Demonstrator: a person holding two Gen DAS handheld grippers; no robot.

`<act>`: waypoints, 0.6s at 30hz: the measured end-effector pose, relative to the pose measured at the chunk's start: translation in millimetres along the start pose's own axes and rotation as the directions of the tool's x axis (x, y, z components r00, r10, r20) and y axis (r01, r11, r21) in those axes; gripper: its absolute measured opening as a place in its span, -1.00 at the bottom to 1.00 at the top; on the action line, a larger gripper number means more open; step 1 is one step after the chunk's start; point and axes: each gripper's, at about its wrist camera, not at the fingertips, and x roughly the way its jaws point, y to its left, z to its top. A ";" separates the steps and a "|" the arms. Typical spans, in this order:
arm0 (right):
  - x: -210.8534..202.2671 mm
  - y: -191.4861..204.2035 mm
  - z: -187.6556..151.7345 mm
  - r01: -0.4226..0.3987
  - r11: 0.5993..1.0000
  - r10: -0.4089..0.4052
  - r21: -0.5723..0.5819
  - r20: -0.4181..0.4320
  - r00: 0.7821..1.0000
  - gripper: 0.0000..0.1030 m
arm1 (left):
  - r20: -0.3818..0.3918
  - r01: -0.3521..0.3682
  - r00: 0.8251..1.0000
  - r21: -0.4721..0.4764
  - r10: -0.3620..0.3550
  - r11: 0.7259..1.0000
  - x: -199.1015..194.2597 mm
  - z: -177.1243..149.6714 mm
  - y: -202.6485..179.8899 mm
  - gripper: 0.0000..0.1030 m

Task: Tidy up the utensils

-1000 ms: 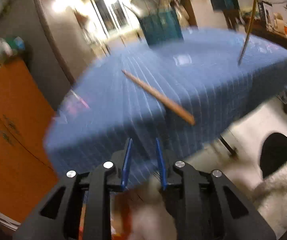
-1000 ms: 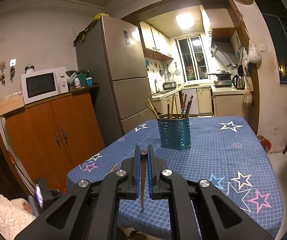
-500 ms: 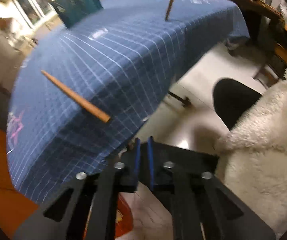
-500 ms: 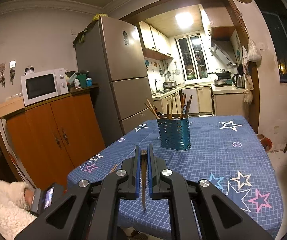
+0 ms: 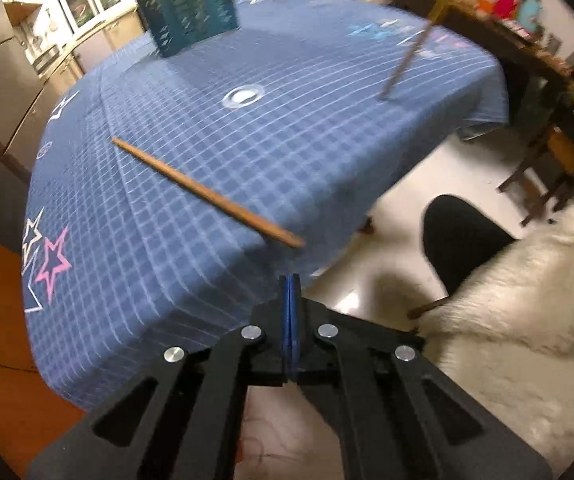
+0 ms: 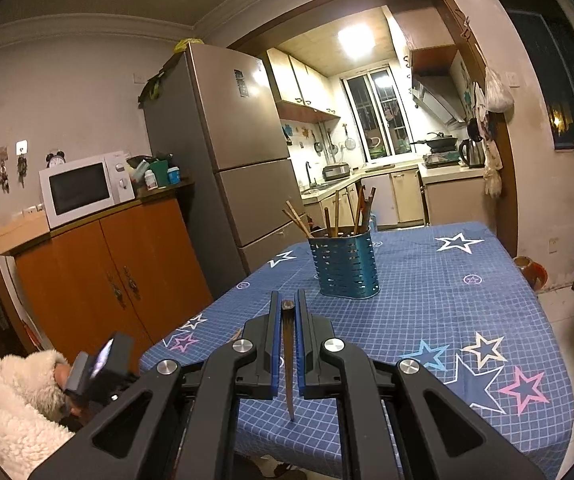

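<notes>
**Wooden chopstick left lying as left claw shuts**

Left claw [image 5: 289,280] has just pressed together empty, short of the chopstick [image 5: 207,194] overhanging the tabletop [image 5: 327,152] edge, well before the holder [image 6: 343,266]. Right claw [image 6: 287,308] pinches a dark chopstick [image 6: 288,364]; a regrasp looks needed.

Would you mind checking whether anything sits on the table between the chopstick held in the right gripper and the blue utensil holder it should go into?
Nothing visible does. The right gripper is shut on a dark chopstick, and the stretch of blue tablecloth between it and the utensil holder looks bare. The only loose item, another chopstick, lies off to the left near the table edge.
</notes>
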 end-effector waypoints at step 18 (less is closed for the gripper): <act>-5.8 -18.8 -2.3 -0.011 0.998 0.011 0.058 -0.008 1.000 -0.85 | 0.039 -0.141 0.987 -0.283 0.159 0.949 -13.6 42.6 64.0 -1.00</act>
